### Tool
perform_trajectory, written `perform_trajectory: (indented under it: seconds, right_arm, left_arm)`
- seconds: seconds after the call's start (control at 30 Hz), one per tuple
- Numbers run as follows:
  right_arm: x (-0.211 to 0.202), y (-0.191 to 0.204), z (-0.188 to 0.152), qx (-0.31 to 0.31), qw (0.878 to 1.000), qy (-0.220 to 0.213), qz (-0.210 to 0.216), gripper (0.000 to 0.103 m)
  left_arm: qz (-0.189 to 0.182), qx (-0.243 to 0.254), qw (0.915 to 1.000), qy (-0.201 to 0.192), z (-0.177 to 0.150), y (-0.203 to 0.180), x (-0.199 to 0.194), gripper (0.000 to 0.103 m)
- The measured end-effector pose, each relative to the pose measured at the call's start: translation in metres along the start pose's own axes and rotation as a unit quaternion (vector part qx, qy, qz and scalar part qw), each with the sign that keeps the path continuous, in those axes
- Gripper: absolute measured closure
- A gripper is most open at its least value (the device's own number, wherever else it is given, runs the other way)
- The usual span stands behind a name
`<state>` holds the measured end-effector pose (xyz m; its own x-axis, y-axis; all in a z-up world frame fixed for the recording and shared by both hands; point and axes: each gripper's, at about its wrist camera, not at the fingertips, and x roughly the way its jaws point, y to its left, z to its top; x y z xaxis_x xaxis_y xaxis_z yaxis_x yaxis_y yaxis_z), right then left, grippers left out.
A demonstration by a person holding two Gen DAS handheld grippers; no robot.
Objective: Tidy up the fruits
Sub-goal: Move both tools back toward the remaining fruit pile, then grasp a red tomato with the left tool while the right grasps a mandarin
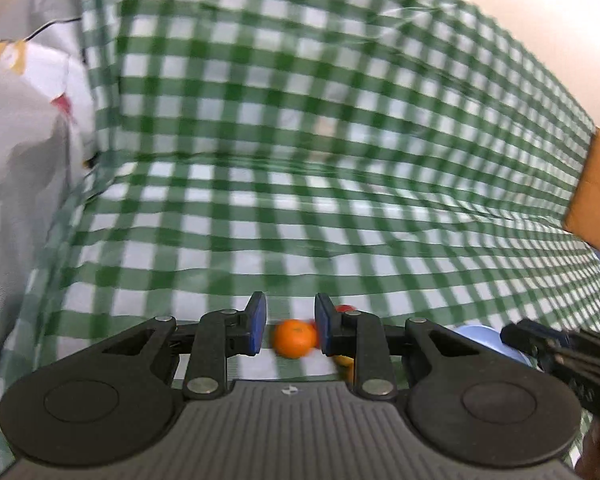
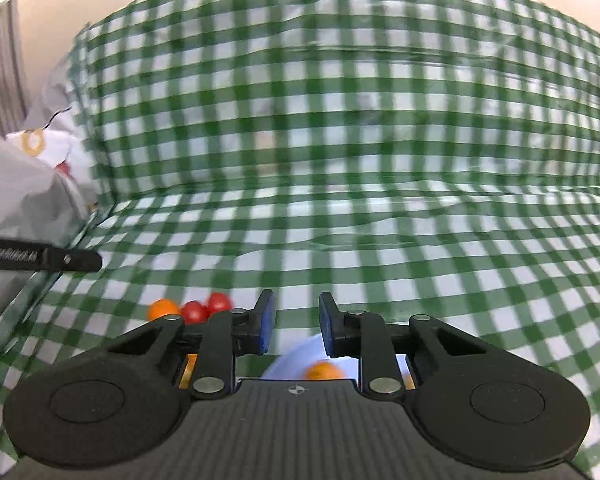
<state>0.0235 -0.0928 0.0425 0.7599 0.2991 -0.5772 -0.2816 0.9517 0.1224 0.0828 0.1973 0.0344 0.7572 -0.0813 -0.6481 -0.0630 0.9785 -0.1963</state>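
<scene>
With both grippers narrow and empty, the left gripper (image 1: 290, 330) lines up over the orange tangerine (image 1: 294, 338); next, lower around it, grip, and carry it to the pale blue bowl (image 2: 300, 360).

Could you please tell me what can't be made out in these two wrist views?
- Bowl, right view: mostly hidden under the right gripper; its contents beyond one orange fruit are unseen.
- Red and yellow fruit, left view: hidden behind the left gripper's finger.
- Orange, left view: motion blur hides whether the pads touch it.
</scene>
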Motion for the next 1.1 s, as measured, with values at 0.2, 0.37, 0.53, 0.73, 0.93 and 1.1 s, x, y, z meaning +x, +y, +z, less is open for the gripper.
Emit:
perform_trajectory:
  seconds: [0.2, 0.37, 0.53, 0.73, 0.93, 1.1]
  right_arm:
    - [0.024, 0.026, -0.001, -0.017, 0.999, 0.027, 0.030, 0.078]
    - [0.044, 0.040, 0.000, -0.012, 0.998, 0.050, 0.042, 0.078]
    - [0.064, 0.048, 0.000, -0.009, 0.995, 0.083, 0.051, 0.076]
    - [0.087, 0.062, -0.005, -0.020, 0.991, 0.119, 0.054, 0.062]
    - [0.106, 0.069, -0.010, -0.029, 0.988, 0.147, 0.045, 0.057]
    - [0.116, 0.069, -0.015, -0.036, 0.984, 0.168, 0.043, 0.057]
  left_arm:
    - [0.010, 0.007, 0.9998, 0.018, 0.003, 0.003, 0.016, 0.074]
    - [0.010, 0.000, 0.9992, 0.039, 0.002, 0.005, 0.030, 0.074]
    - [0.002, -0.022, 0.9974, 0.069, 0.000, 0.001, 0.048, 0.074]
    - [-0.011, -0.019, 0.9967, 0.077, 0.001, -0.004, 0.066, 0.074]
    - [-0.057, 0.025, 0.9953, 0.074, 0.002, -0.026, 0.086, 0.073]
    - [-0.052, 0.042, 0.9920, 0.108, -0.001, -0.035, 0.115, 0.073]
